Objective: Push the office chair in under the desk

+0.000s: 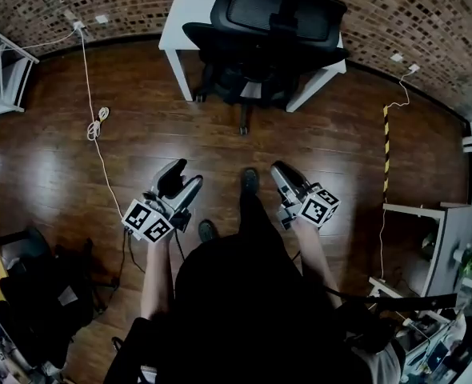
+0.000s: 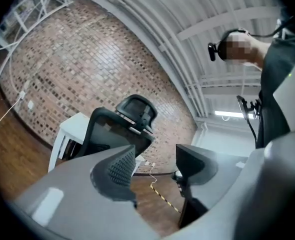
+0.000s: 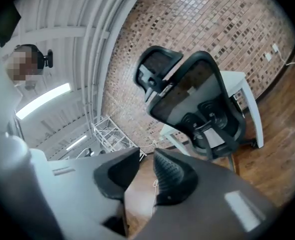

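Head view: chair (image 1: 272, 34) sits tucked under the white desk (image 1: 184, 14) at the brick wall, well apart from both grippers. Left gripper (image 1: 184, 178) and right gripper (image 1: 280, 173) hang low over the wood floor (image 1: 140, 118).

Left gripper view: jaws apart, nothing between them, chair ahead.

Right gripper view: jaws nearly together, a narrow gap, empty.

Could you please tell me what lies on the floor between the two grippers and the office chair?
In the head view, only bare wooden floor separates the left gripper and right gripper from the office chair.
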